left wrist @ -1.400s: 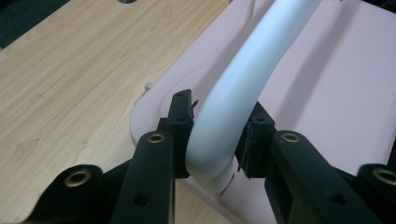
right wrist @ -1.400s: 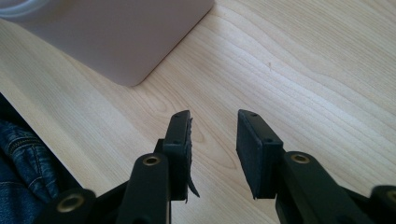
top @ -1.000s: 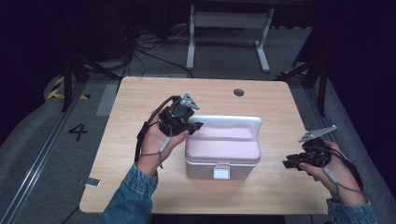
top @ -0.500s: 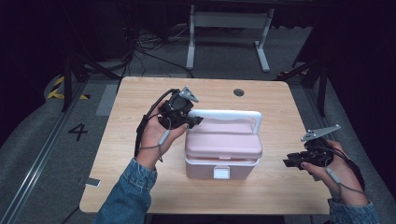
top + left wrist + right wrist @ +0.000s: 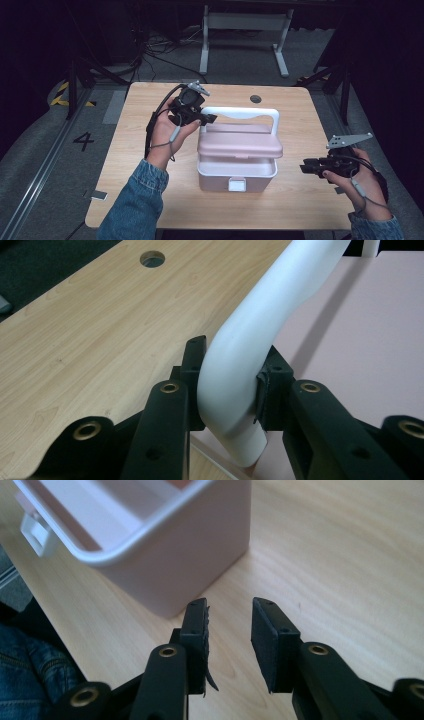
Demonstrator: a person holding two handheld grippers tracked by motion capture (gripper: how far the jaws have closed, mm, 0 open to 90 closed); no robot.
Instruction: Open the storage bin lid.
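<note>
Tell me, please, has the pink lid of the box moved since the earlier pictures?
Yes. The lid has lifted off the box, which sits unmoved on the table, drawn up by the left tool shut on the white handle.

lid [image 5: 240, 141] lifted off box [image 5: 236, 176], left tool [image 5: 200, 119] raised

Wooden table [image 5: 150, 200], grey floor [image 5: 45, 165] marked "4", white stand [image 5: 245, 22] behind, dark room.
</note>
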